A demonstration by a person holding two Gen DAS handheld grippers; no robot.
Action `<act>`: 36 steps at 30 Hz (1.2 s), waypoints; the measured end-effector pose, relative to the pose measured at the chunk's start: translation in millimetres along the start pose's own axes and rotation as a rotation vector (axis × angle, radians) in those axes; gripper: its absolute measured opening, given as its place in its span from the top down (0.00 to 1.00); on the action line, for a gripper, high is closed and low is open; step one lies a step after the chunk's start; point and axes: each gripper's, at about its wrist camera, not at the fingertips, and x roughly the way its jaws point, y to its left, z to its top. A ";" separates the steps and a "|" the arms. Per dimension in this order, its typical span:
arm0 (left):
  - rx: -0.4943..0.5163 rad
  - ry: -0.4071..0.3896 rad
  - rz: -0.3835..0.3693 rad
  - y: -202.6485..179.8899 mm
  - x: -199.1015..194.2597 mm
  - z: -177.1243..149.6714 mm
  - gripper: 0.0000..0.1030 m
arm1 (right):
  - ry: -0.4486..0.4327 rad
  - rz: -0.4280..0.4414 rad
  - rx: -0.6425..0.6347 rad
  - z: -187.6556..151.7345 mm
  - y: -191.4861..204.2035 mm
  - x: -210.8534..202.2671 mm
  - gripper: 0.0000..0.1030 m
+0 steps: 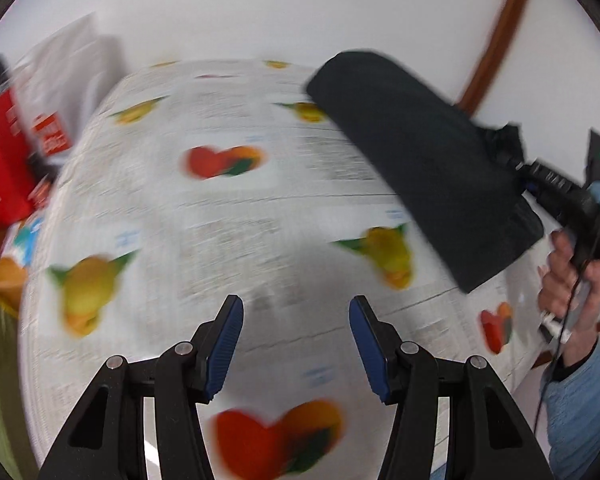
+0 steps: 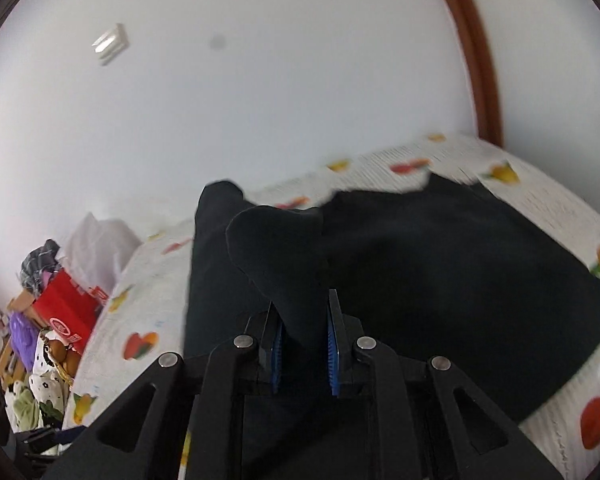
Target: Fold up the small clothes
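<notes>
1. Left wrist view: the left gripper [image 1: 296,344] hangs over the fruit-print tablecloth [image 1: 228,216] with its blue pads spread apart and nothing between them, so it's released.
2. Same view, up and to the right of those fingers, the black garment [image 1: 428,168] is off the table, dangling from the right gripper [image 1: 520,168]. Its long axis runs diagonally, from the rounded end at the upper left down to the wider end at the lower right. The bunched bit is at the gripper, which a hand [image 1: 572,288] with a blue sleeve holds.
3. Far left of the left gripper there's a red box [image 1: 0,160] and a white bag [image 1: 72,76] beside the table. Too blurry to tell what's in either.
4. Right wrist view: the right gripper [image 2: 302,344] is clenched on a fold of the black garment [image 2: 440,280]. The pinched bit sticks up from between the pads, and the rest spreads right and forward over the tablecloth [image 2: 540,208].
5. Lower left of that gripper is a heap off the table: a red box [image 2: 66,312], a purple bag [image 2: 20,340] and some spotted cloth [image 2: 48,380]. Can't tell what's inside the box.
</notes>
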 end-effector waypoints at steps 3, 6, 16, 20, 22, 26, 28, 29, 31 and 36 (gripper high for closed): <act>0.050 0.005 -0.056 -37.5 14.2 8.1 0.48 | 0.048 -0.016 -0.005 -12.8 -22.8 3.2 0.81; 0.097 0.006 -0.108 -73.8 25.4 11.8 0.46 | 0.055 -0.019 -0.062 -12.5 -33.8 -2.6 0.75; 0.200 0.009 -0.106 -151.7 58.2 13.1 0.44 | 0.098 -0.017 -0.166 2.4 -54.3 8.6 0.57; 0.221 -0.031 -0.022 -165.9 66.2 10.8 0.44 | 0.141 -0.044 -0.177 3.0 -60.3 25.1 0.85; 0.210 -0.028 0.003 -166.5 71.4 10.0 0.46 | 0.132 -0.057 -0.214 0.3 -56.2 29.3 0.87; 0.143 -0.018 -0.038 -155.1 77.2 11.8 0.69 | 0.116 -0.085 -0.280 -1.4 -44.2 34.6 0.88; 0.128 -0.038 -0.031 -149.0 74.4 12.8 0.74 | 0.122 -0.078 -0.281 -0.6 -41.9 38.3 0.88; 0.124 -0.045 -0.024 -145.1 73.0 13.0 0.77 | 0.126 -0.069 -0.276 0.1 -40.4 39.9 0.88; 0.112 -0.053 -0.015 -137.4 69.4 11.4 0.78 | 0.134 -0.056 -0.280 0.3 -34.6 43.1 0.88; 0.064 -0.077 0.009 -111.4 58.5 9.8 0.80 | 0.148 -0.032 -0.328 -4.6 -7.7 53.8 0.88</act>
